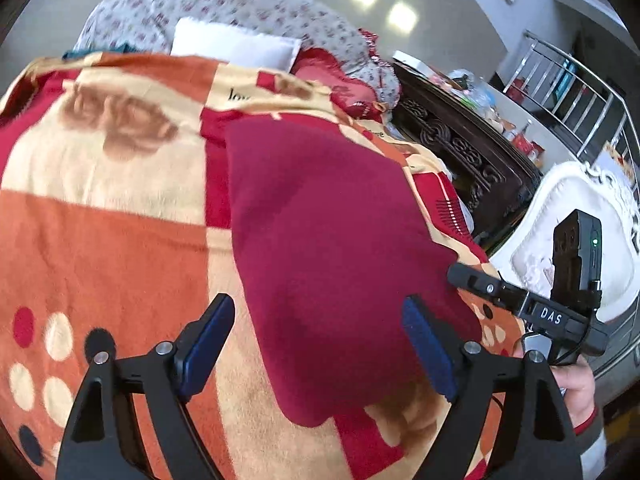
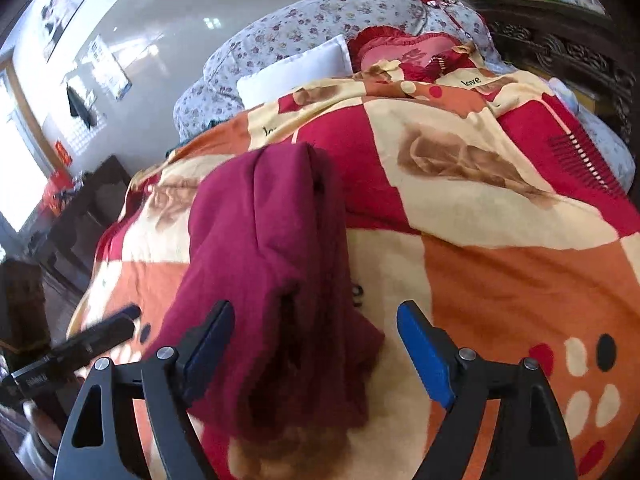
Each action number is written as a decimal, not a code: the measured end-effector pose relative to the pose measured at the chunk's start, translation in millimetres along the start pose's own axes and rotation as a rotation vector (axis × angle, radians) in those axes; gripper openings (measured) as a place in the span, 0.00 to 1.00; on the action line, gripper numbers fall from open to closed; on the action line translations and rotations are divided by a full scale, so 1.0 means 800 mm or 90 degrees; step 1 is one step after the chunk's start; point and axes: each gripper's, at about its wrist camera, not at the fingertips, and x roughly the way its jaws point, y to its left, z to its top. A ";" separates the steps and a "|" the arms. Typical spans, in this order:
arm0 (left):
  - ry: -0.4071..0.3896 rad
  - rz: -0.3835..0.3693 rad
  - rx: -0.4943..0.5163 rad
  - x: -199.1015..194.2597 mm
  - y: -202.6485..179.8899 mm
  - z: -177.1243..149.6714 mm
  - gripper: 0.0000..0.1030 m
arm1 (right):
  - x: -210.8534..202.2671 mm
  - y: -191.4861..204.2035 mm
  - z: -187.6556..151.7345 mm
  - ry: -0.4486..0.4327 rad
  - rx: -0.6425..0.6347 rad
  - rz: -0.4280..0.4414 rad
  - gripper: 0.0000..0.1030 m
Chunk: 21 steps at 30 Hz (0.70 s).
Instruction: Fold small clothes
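Note:
A dark red garment (image 1: 332,240) lies folded into a long smooth strip on the patterned blanket (image 1: 104,240). My left gripper (image 1: 320,302) hovers over its near end, open, with its blue pads (image 1: 428,348) clear of the cloth. In the right wrist view the same garment (image 2: 272,248) runs away from me, thicker and creased. My right gripper (image 2: 316,306) stands open astride the near end, the cloth lying between the fingers and the pads not pressing on it. The right gripper (image 1: 520,300) also shows at the right edge of the left wrist view, held in a hand (image 1: 576,388).
A white pillow (image 1: 236,46), a red cushion (image 2: 404,56) and a flowered quilt (image 2: 304,28) are piled at the bed's far end. A red comb (image 2: 580,160) lies on the blanket. Beside the bed stand a dark carved wooden piece of furniture (image 1: 460,144) and a white chair (image 1: 576,200).

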 end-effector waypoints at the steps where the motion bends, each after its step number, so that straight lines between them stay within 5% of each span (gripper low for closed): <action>1: 0.005 -0.004 -0.004 0.004 0.002 0.000 0.82 | 0.004 0.000 0.001 0.003 0.003 0.005 0.85; 12: 0.045 -0.056 -0.070 0.070 0.026 0.000 0.87 | 0.075 -0.021 0.013 0.062 0.055 0.080 0.85; 13: 0.048 -0.061 -0.073 0.076 0.027 0.000 0.87 | 0.075 -0.018 0.013 0.055 0.042 0.077 0.73; 14: 0.051 -0.062 -0.074 0.078 0.027 0.000 0.87 | 0.075 -0.012 0.013 0.054 0.022 0.086 0.46; 21: 0.066 -0.070 -0.008 0.049 0.009 0.006 0.59 | 0.045 0.025 0.007 0.037 -0.005 0.097 0.35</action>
